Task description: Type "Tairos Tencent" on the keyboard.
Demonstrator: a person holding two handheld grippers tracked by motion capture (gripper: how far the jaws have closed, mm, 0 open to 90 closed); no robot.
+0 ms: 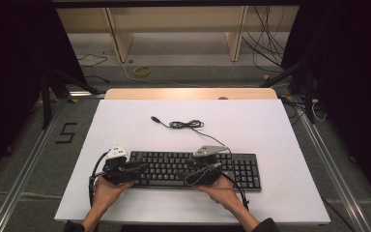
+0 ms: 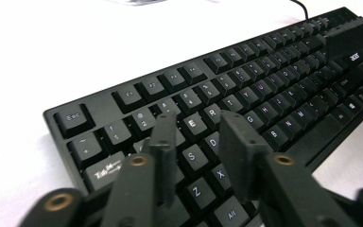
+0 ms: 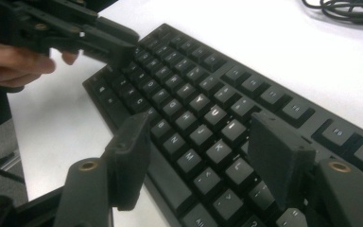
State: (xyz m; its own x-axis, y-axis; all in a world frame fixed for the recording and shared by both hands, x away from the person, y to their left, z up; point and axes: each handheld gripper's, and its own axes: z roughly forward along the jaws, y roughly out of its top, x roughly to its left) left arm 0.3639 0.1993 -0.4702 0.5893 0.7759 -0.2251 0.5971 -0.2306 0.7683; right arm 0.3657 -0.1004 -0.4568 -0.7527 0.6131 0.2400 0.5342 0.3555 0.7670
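In the high view, a black keyboard [image 1: 193, 169] lies near the front edge of the white surface [image 1: 251, 125], its cable [image 1: 186, 124] coiled on the surface behind it. The left claw [image 1: 140, 167] lies over the keyboard's left end, held by the left hand [image 1: 107, 189]; the right claw [image 1: 200, 170] lies over the middle keys, held by the right hand [image 1: 222, 187]. The two claws point toward each other.

In the left gripper view, the left claw [image 2: 196, 137] hovers over the keys near E, S and D of the keyboard [image 2: 283, 80]. Its jaws stand a little apart with nothing clamped between them; whether the tips touch the keys I cannot tell. The right claw's dark tip [image 2: 354, 33] shows at the far right.

In the right gripper view, the right claw [image 3: 203, 151] stands wide apart above the letter keys of the keyboard [image 3: 194, 80], gripping nothing. The left claw [image 3: 108, 42] shows at top left, over the keyboard's far end.
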